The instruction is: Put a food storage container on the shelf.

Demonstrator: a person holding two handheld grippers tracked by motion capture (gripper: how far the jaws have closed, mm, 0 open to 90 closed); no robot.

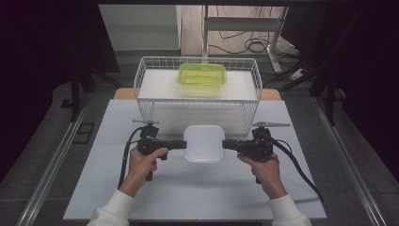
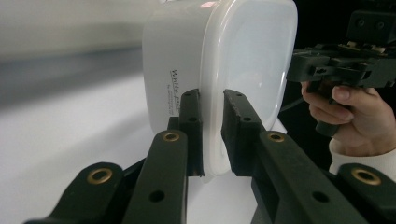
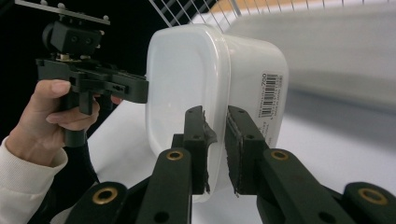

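A white lidded plastic container [image 1: 203,143] hangs above the pale table, held from both sides. My left gripper [image 1: 184,144] is shut on its left rim; in the left gripper view the black pads [image 2: 192,122] pinch the lid edge of the container [image 2: 243,60]. My right gripper [image 1: 224,144] is shut on the right rim, and in the right gripper view its pads [image 3: 198,140] clamp the lid lip of the container [image 3: 187,74]. Each gripper view also shows the other hand with its gripper across the box.
A white wire basket [image 1: 197,94] stands just behind the container, holding a green lidded box [image 1: 201,75] on a white block. The table's front edge [image 1: 188,217] lies near the person's sleeves. Dark floor, rails and cables surround the table.
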